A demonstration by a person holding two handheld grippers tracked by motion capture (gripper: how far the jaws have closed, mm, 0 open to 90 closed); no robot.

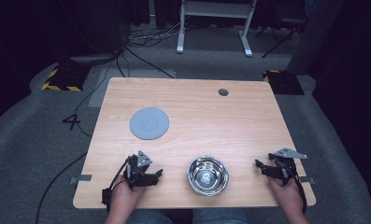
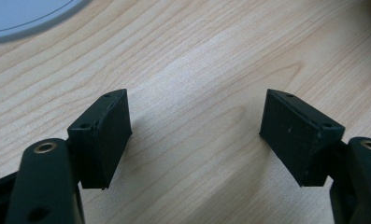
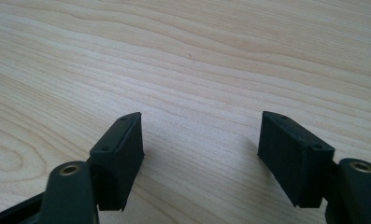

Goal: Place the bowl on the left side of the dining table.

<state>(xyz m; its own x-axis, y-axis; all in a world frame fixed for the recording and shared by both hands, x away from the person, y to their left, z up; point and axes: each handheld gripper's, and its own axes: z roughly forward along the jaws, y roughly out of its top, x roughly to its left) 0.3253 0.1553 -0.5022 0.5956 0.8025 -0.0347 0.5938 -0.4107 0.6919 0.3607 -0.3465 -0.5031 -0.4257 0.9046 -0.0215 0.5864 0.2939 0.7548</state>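
From the high view, the wooden tabletop (image 1: pixel 197 116) carries a shiny metal bowl (image 1: pixel 208 175) at about six o'clock near the front edge, and a flat grey round mat (image 1: pixel 149 123) at about ten o'clock from the middle. The left claw (image 1: pixel 158 173) rests low at seven o'clock, just left of the bowl and pointing toward it; the right claw (image 1: pixel 260 167) sits at four o'clock, near the bowl's right but apart from it. Neither touches anything. I judge this to be the start of the work: both hands parked either side of the bowl, nothing picked up yet. The likely next move is for one claw to close the gap to the bowl's rim and take it by the wall, perhaps to carry it toward the mat; a thin, slick rim would call for a square, firm pinch.

In the left gripper view, the left claw (image 2: pixel 195 123) stands wide apart with bare wood between its pads, and an arc of the grey mat (image 2: pixel 29 16) is cut off at eleven o'clock. A sliver of something pale at the one o'clock corner is too small to name.

In the right gripper view, the right claw (image 3: pixel 199 140) is likewise spread apart over plain wood grain, holding nothing.
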